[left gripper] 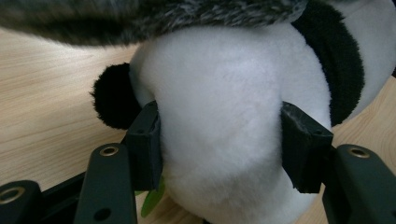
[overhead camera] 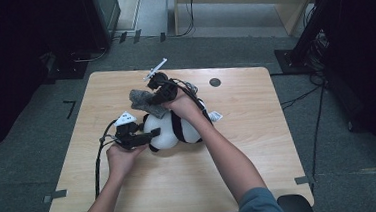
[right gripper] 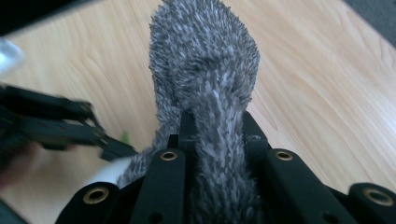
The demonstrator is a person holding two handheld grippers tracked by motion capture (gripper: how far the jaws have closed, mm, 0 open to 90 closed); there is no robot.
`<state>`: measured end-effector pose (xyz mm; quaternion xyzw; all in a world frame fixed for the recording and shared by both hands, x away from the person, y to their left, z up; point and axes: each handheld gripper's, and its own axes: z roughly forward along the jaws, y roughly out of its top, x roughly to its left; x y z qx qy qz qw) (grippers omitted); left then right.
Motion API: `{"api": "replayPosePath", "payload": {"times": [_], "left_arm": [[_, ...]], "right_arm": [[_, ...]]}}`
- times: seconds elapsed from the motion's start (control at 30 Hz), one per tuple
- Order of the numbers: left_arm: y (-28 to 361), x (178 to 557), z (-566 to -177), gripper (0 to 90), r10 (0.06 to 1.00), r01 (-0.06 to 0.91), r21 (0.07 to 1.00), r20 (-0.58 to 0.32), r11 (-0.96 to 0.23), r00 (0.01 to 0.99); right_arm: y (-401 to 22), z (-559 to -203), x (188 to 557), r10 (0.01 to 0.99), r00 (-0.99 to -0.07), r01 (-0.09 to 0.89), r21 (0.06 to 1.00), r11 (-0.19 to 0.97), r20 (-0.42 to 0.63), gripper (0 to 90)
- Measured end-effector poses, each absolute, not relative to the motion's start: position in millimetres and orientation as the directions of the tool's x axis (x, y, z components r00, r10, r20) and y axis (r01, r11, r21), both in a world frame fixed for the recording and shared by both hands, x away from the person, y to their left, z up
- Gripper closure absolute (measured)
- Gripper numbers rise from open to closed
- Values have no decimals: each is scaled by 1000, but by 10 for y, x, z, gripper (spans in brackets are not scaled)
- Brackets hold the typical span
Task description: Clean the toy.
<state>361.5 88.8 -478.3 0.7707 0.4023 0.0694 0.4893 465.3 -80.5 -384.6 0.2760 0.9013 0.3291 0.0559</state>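
Observation:
A black-and-white panda plush (overhead camera: 170,130) lies near the middle of the wooden table (overhead camera: 259,146). My left gripper (overhead camera: 154,133) is shut on it from the left. In the left gripper view both pads press into the white plush (left gripper: 219,107) beside a black ear (left gripper: 114,95). My right gripper (overhead camera: 153,99) hovers just behind and above the panda, shut on a grey fuzzy fabric piece (overhead camera: 140,99). In the right gripper view the grey piece (right gripper: 205,70) is pinched between the jaws (right gripper: 215,126) and sticks out forward. The grey piece (left gripper: 154,16) hangs over the panda.
A small dark round disc (overhead camera: 215,82) sits at the table's back right. A white label (overhead camera: 216,116) sticks out at the panda's right side. Black cables trail from both grippers. Grey carpet surrounds the table, with dark equipment at left and right.

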Motion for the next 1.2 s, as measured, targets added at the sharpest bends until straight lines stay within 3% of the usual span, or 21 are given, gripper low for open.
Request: {"api": "replayPosePath", "payload": {"times": [0.23,0.5,1.2], "left_arm": [[883,3613,-4778,406,690,553,809,-284,-201,666],[882,3613,-4780,406,689,553,809,-286,-199,666],[882,3620,-4786,405,684,549,811,-285,-202,672]], "right_arm": [[-997,-3992,4727,567,-815,511,605,611,115,771],[-1321,-4012,4789,618,-784,542,540,644,50,771],[-2148,-4003,4848,716,-684,634,598,490,139,767]]}}
